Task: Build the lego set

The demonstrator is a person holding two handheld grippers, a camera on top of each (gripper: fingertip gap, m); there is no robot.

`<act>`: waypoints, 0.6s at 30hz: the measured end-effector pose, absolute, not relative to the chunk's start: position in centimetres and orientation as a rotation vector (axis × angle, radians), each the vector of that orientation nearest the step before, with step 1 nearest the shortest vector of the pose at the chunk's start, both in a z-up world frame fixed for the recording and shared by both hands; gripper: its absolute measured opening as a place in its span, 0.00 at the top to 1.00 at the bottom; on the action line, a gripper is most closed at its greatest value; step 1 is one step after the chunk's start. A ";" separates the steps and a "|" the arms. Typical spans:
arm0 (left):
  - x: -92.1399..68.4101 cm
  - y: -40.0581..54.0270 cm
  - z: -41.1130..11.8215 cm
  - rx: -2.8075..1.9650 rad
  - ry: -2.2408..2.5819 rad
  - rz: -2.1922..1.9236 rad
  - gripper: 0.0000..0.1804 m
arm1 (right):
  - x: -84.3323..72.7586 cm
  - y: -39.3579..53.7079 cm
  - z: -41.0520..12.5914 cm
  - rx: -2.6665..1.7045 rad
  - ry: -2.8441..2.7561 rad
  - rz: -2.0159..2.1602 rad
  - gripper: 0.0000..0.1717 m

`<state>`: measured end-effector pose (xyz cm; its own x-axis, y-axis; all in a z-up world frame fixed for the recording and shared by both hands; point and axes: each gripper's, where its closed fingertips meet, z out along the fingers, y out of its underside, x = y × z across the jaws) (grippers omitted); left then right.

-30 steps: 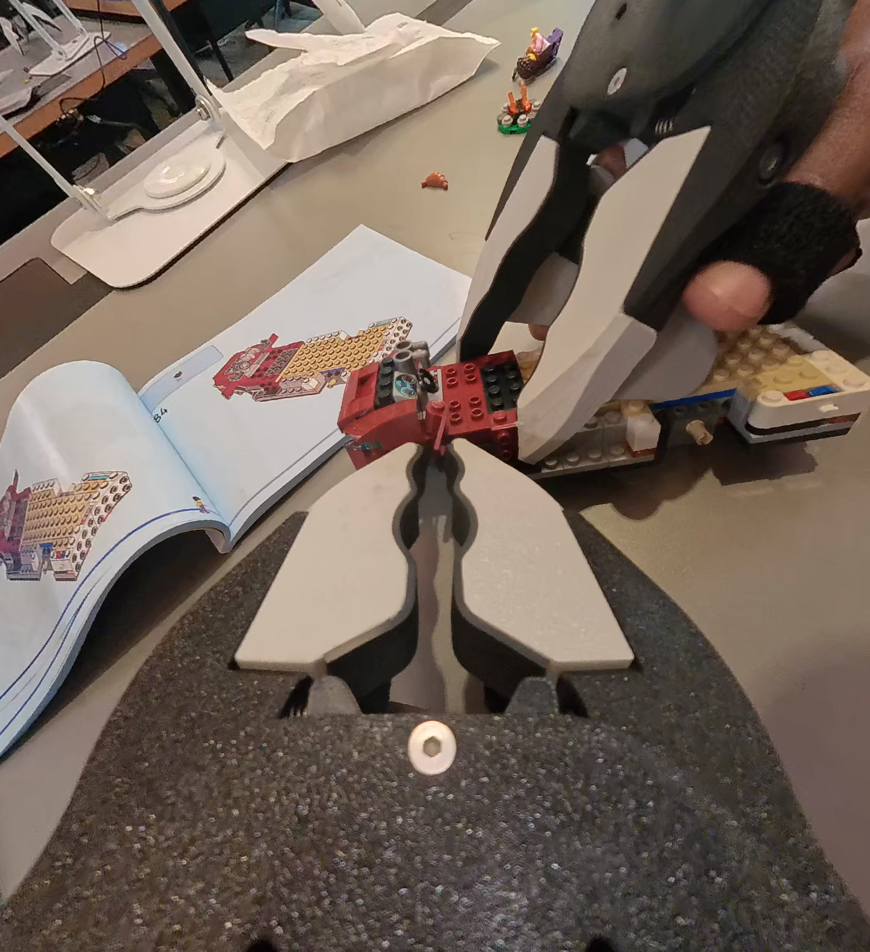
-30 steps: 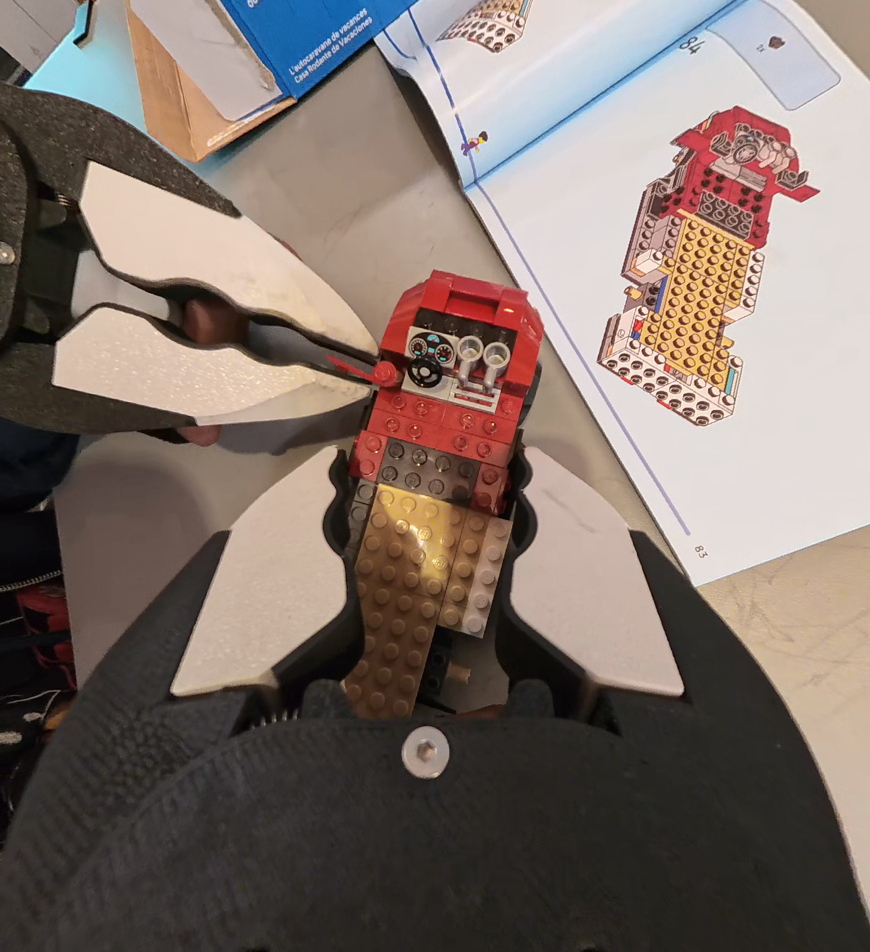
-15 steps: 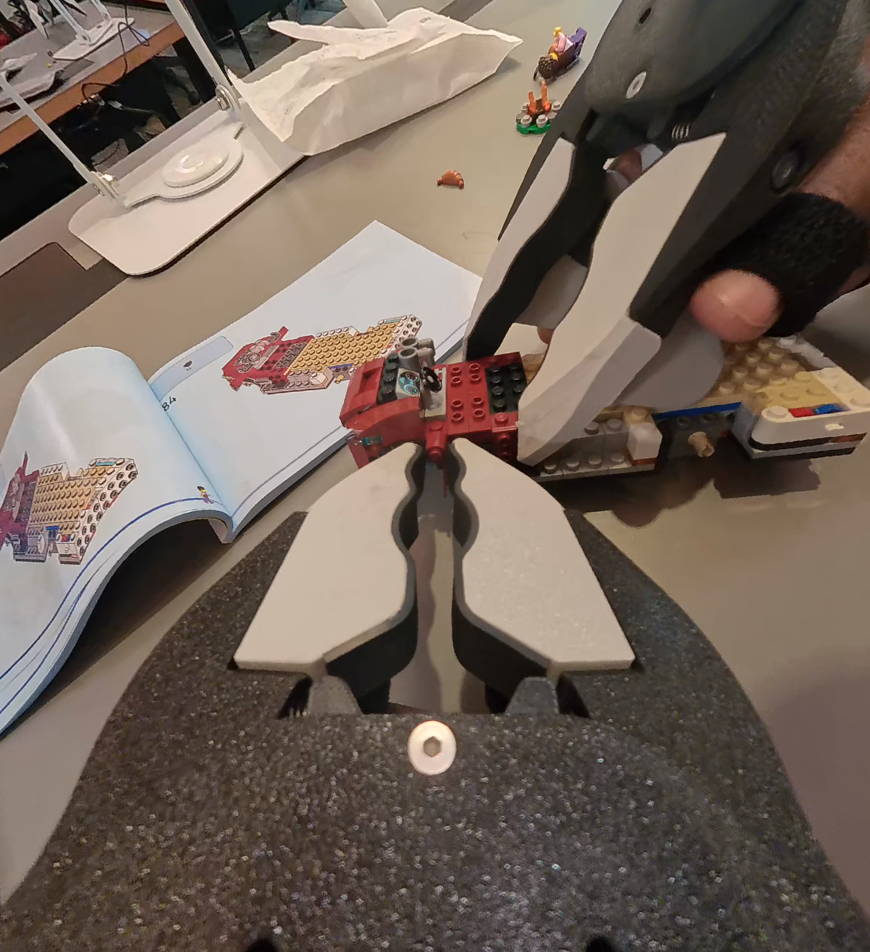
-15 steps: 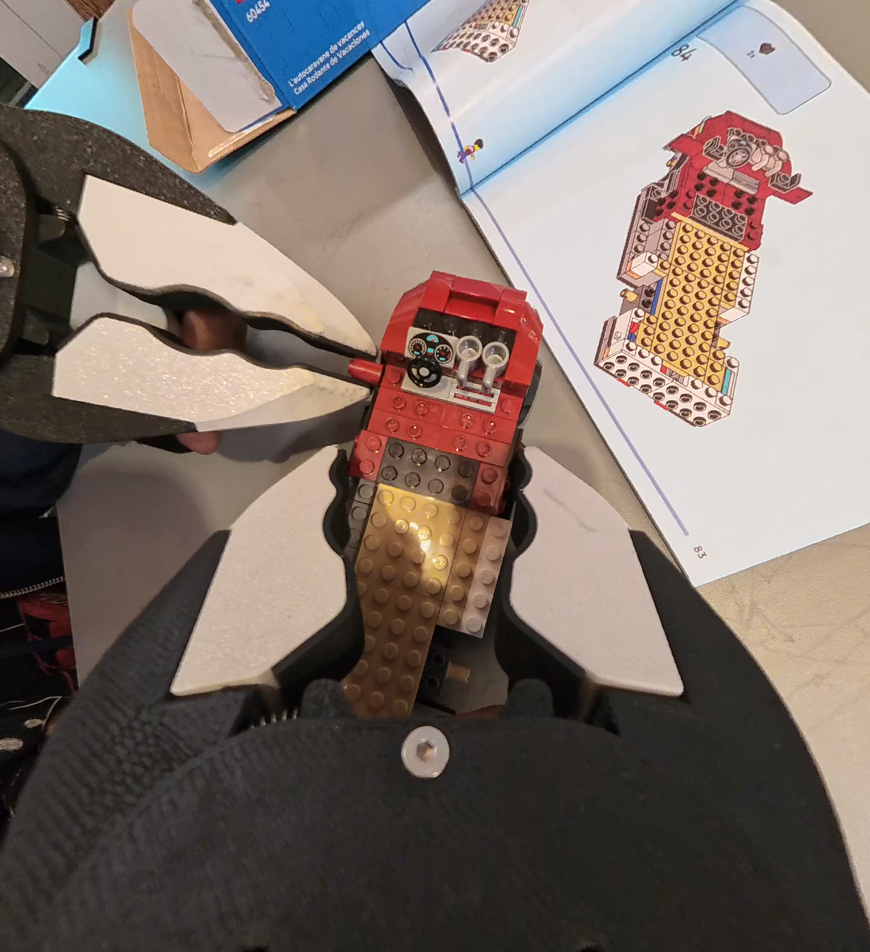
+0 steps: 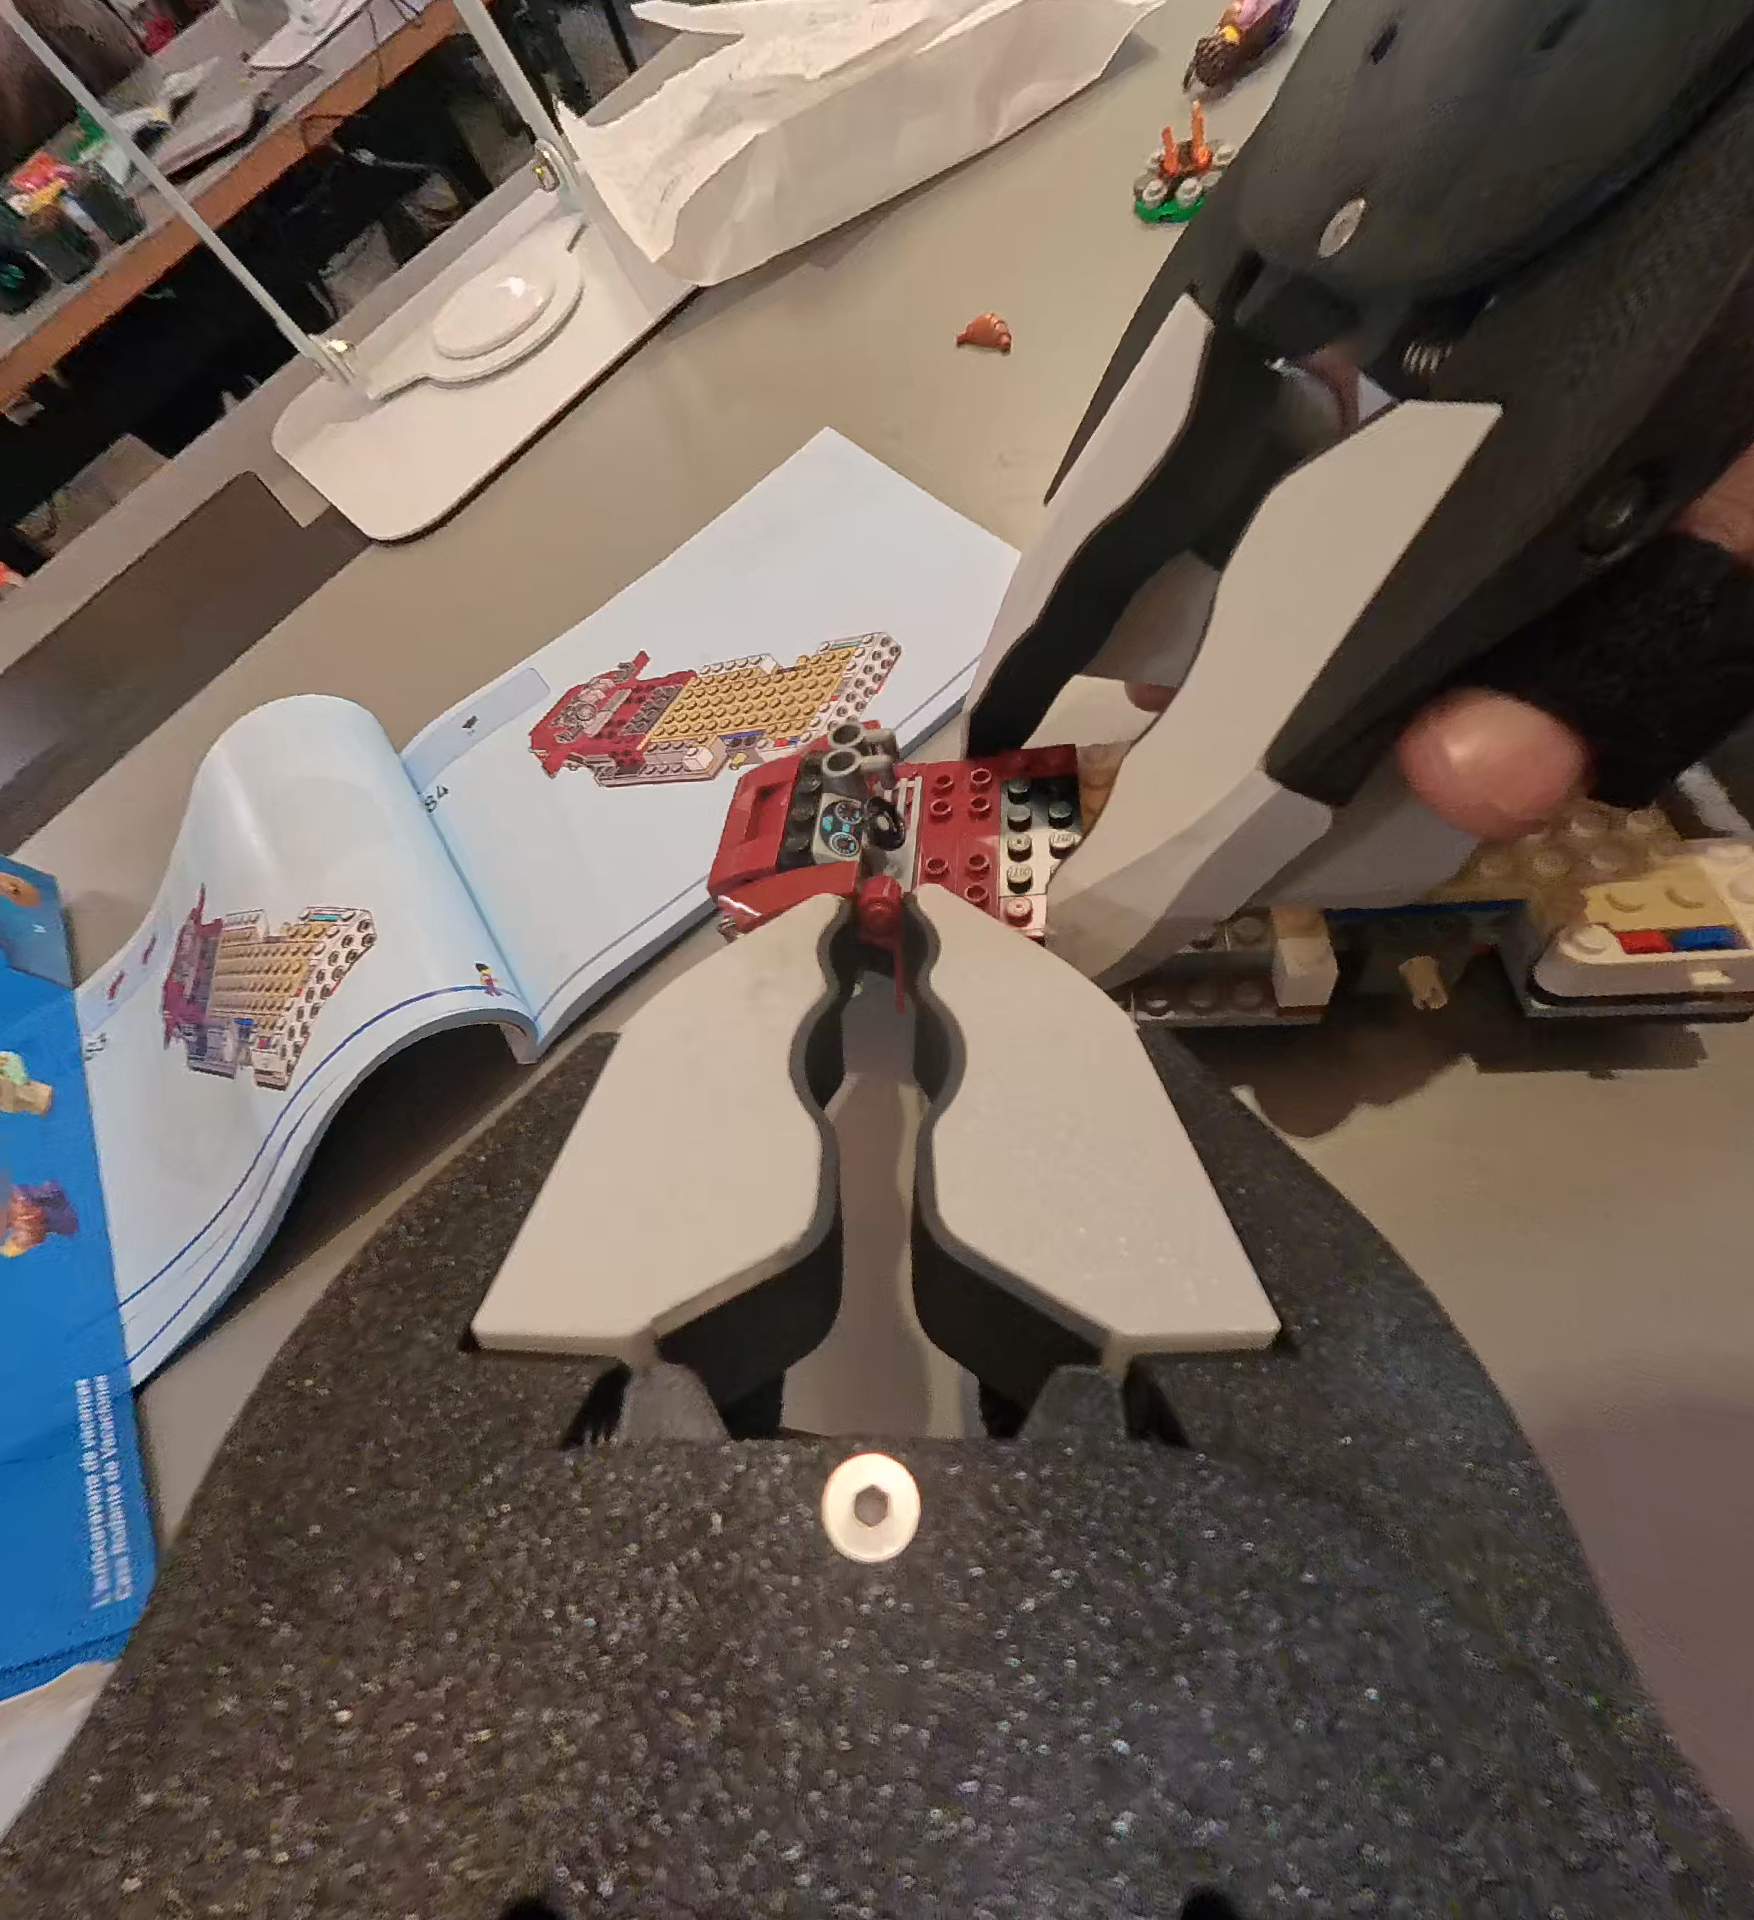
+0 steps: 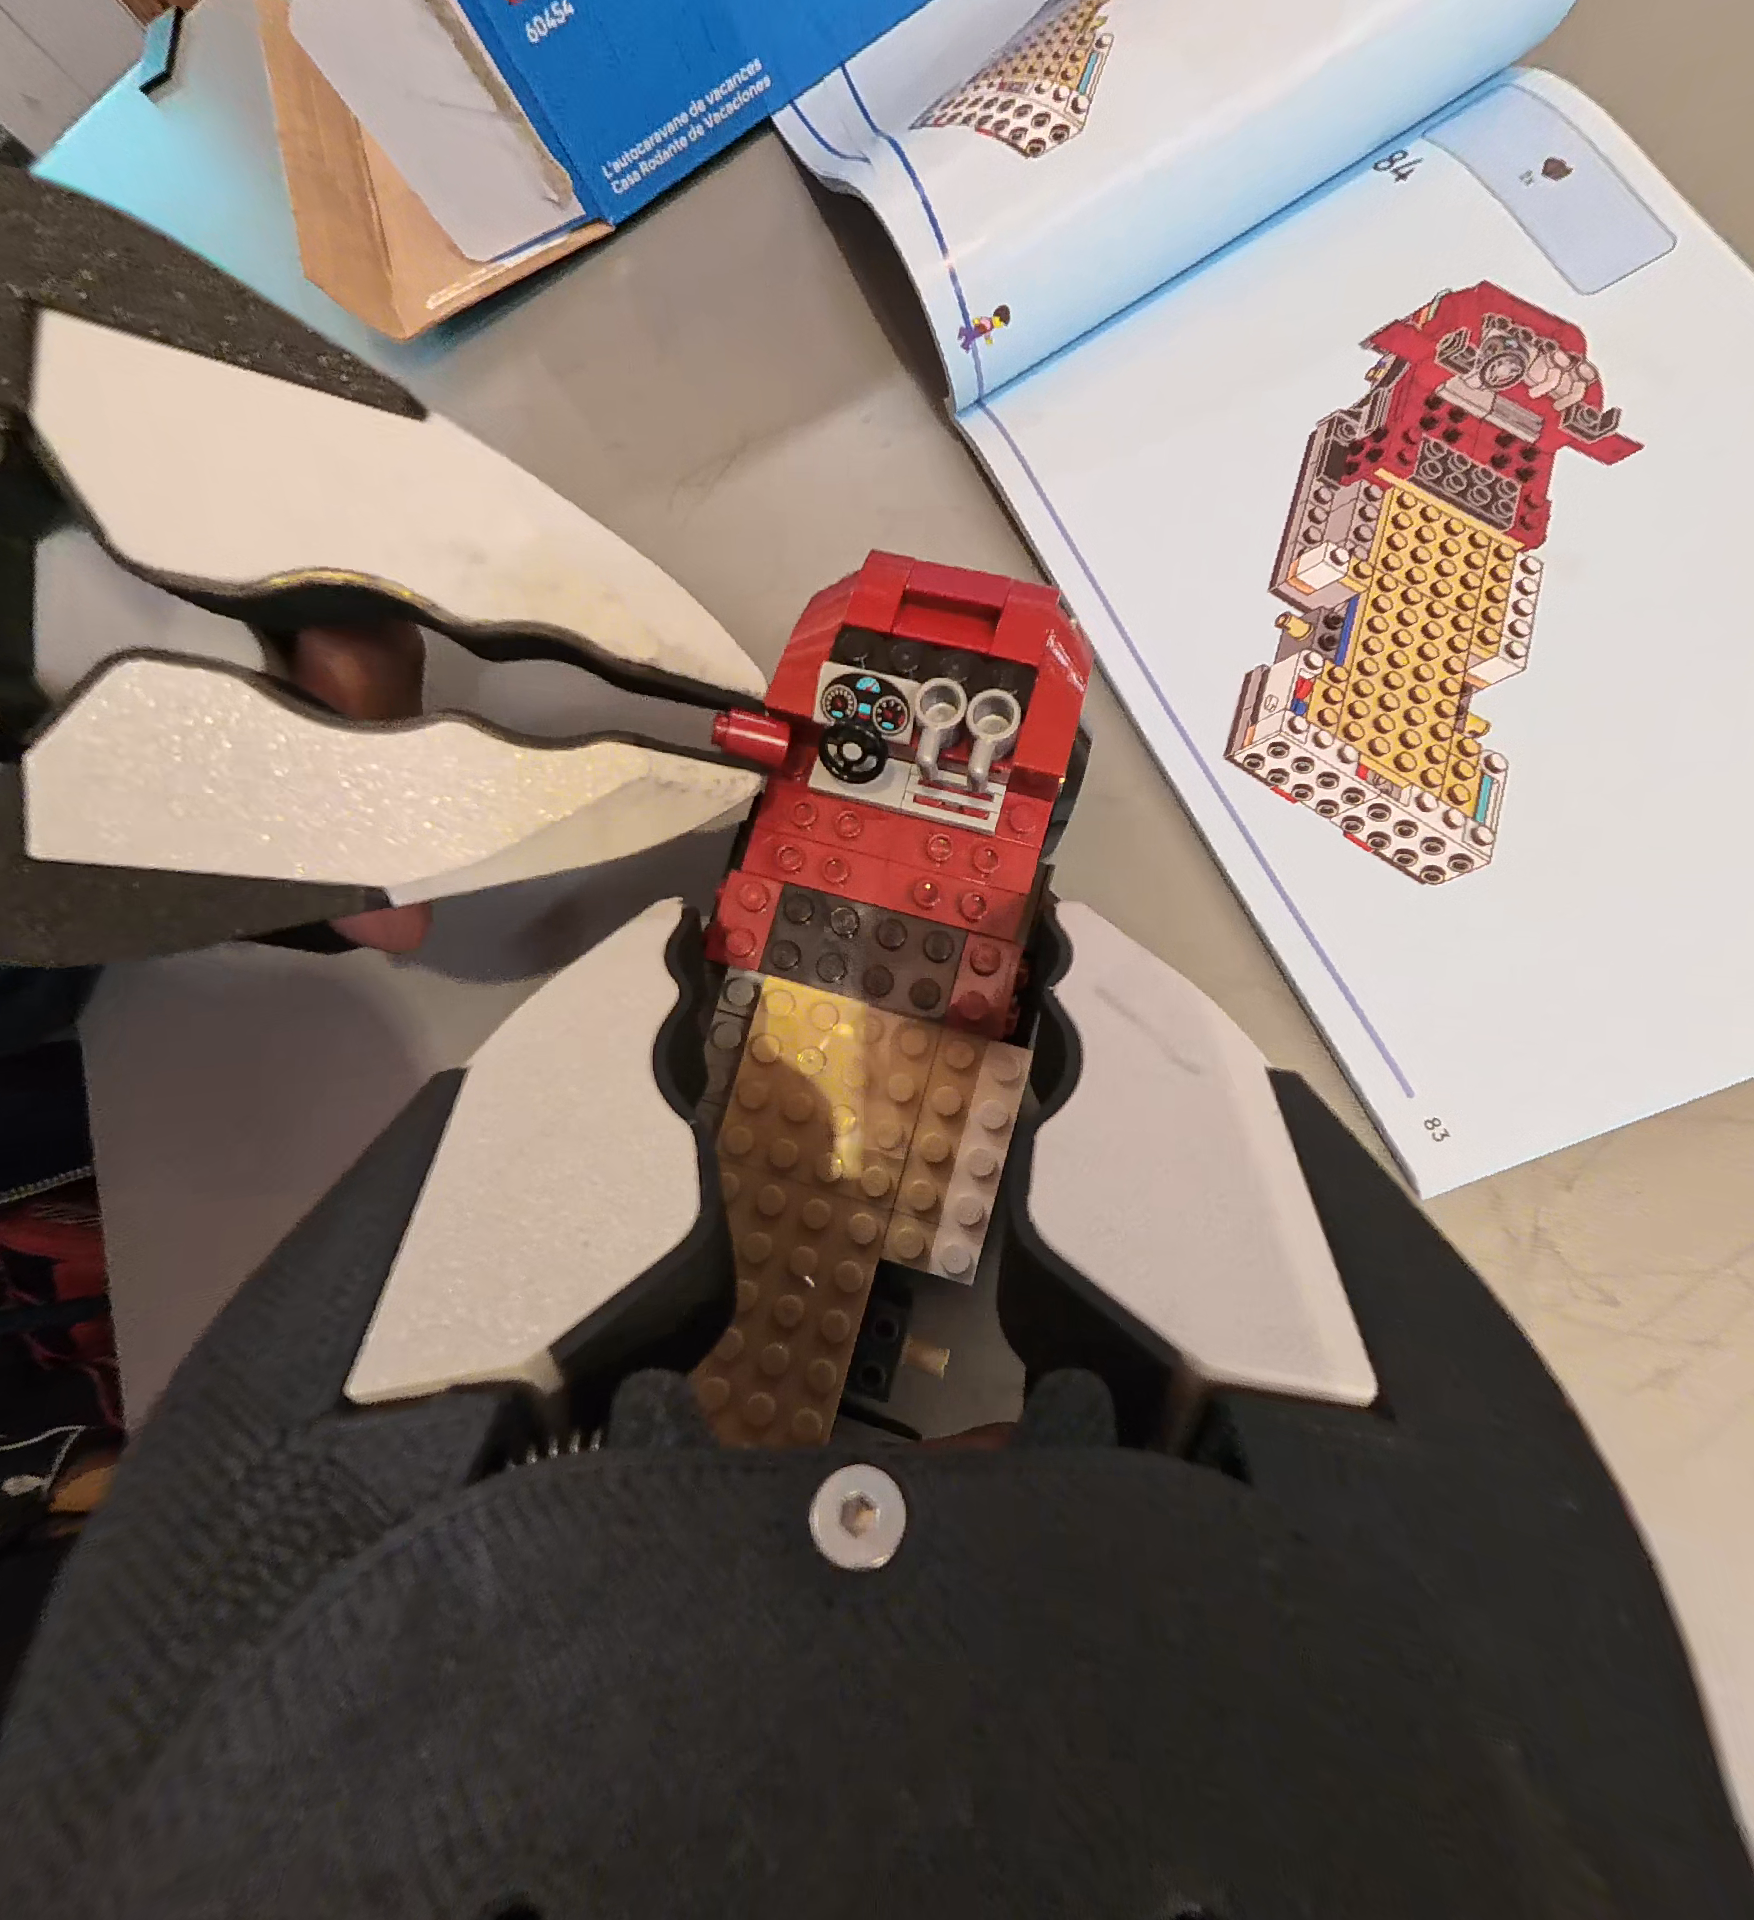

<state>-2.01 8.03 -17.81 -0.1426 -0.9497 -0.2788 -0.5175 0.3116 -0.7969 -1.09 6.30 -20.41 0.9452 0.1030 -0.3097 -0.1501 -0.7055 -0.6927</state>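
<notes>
A small dark-red piece (image 6: 748,730) was pinched between the nearly shut tips of the left gripper (image 5: 878,920), its round end set against the left flank of the cab, just beside the black steering wheel (image 6: 855,750). The brick-built vehicle (image 6: 914,862) lay on the grey table (image 6: 727,416), straddled at its middle by the right gripper (image 6: 857,966), whose fingers (image 6: 1143,1091) stood wide and seemed to press on both sides of the brown studded floor.

The small piece was judged light, rigid and slick, with little surface to grip, so it could easily twist or spring from the tips. The vehicle was judged stiff but liable to come apart at its joints; it seemed best held low on its flat side walls, as it was, well away from the grey levers (image 6: 966,727) and the dashboard.

An open instruction booklet (image 6: 1320,520) lay to the right of the model, and a blue box (image 6: 644,94) at the far left.
</notes>
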 end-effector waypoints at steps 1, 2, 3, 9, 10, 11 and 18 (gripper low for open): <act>-2.0 8.1 -17.8 -1.308 1.782 -0.666 0.96 | -1.1 6.3 -20.4 -2.314 0.038 0.431 0.65; -2.0 8.1 -17.7 -1.298 1.776 -0.646 0.96 | -1.1 6.3 -20.4 -2.311 0.043 0.439 0.65; -1.9 8.1 -17.7 -1.288 1.770 -0.631 0.95 | -1.1 6.3 -20.4 -2.309 0.047 0.443 0.65; -1.8 8.2 -17.6 -1.248 1.717 -0.583 0.95 | -1.1 6.3 -20.3 -2.300 0.057 0.458 0.65; -1.8 8.2 -17.7 -1.239 1.715 -0.572 0.95 | -1.1 6.3 -20.3 -2.299 0.058 0.463 0.65; -1.8 8.2 -17.7 -1.234 1.714 -0.561 0.95 | -1.2 6.3 -20.3 -2.299 0.058 0.467 0.65; -2.2 8.3 -17.7 -1.277 1.748 -0.561 0.95 | -1.3 6.3 -20.3 -2.300 0.051 0.467 0.65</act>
<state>-2.24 8.26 -17.75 -0.0899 -0.9193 -0.3832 -0.5247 0.3707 -0.7663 -1.28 6.32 -20.35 0.9319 0.1059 -0.3468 -0.1777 -0.7003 -0.6914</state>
